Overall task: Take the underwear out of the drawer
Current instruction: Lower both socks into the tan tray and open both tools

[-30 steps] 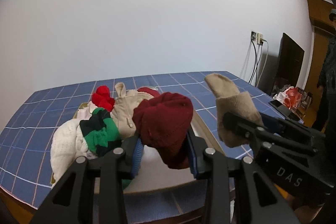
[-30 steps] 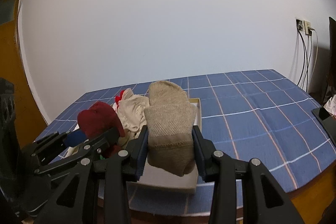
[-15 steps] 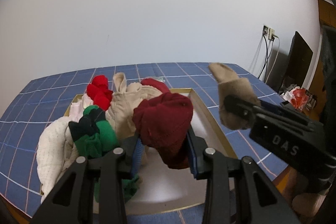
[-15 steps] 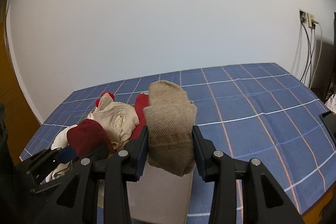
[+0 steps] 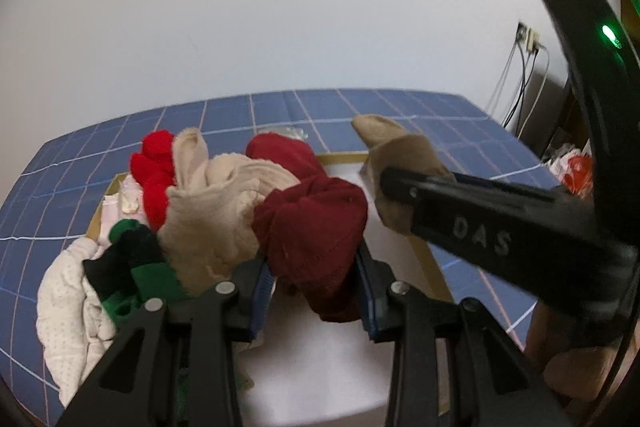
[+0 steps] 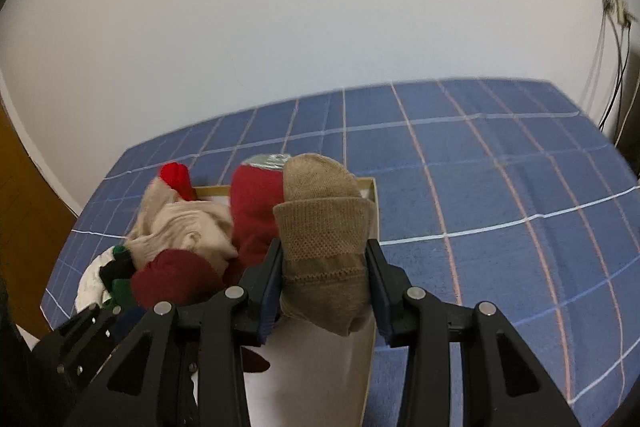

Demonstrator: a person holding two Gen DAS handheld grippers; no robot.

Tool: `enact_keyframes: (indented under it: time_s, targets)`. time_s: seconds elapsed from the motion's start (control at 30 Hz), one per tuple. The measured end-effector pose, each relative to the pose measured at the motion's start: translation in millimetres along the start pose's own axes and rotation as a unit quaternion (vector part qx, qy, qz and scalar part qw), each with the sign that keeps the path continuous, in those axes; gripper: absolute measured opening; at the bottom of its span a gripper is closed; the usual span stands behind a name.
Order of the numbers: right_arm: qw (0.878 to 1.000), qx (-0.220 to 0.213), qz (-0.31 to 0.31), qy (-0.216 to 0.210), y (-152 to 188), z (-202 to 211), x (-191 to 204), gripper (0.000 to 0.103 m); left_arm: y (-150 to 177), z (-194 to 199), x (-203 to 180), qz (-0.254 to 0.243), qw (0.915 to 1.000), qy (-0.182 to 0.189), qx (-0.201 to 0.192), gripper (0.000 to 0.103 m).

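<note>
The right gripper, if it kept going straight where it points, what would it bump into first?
Probably the drawer's white floor or far rim. The right gripper, shut on the tan sock, points down over it; depth is unclear.

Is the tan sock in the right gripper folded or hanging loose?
Folded: the tan sock is doubled over between the right gripper's pads, its toe end sticking up behind the cuff.

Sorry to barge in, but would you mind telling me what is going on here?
A person is emptying a drawer of clothes on a blue checked cloth, with a tool in each hand. The left tool grips a dark red sock; the right tool grips a tan sock. Both are held above the drawer, where a mixed pile remains.
</note>
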State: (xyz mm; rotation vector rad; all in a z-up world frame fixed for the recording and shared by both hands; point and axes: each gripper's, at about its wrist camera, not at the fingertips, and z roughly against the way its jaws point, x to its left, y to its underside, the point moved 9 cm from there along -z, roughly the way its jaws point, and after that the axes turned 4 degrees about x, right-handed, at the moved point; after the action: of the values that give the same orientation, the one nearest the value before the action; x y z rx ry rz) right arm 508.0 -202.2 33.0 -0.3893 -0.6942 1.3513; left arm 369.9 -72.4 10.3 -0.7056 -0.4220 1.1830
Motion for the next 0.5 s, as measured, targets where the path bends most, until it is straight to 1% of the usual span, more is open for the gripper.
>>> enact_keyframes:
  time_s: [0.13,0.23,0.3,0.5]
  targets:
    - [1.000,0.026,-0.009,-0.003,-8,-23,-10,0.042,-2,-14,0,0.009,0.9998,0.000,0.019,0.035]
    - [0.999,0.045,-0.011,-0.006,-7,-36,-13,0.042,-4,-24,-2,0.003,0.9996,-0.013,0.026,0.035]
    - [0.998,0.055,-0.012,-0.006,-5,-43,-15,0.042,-5,-31,-4,0.002,0.9994,-0.015,0.031,0.035]
    - [0.998,0.065,0.000,-0.003,-8,-56,-15,0.042,-6,-46,-9,-0.008,0.9989,-0.028,0.037,0.035]
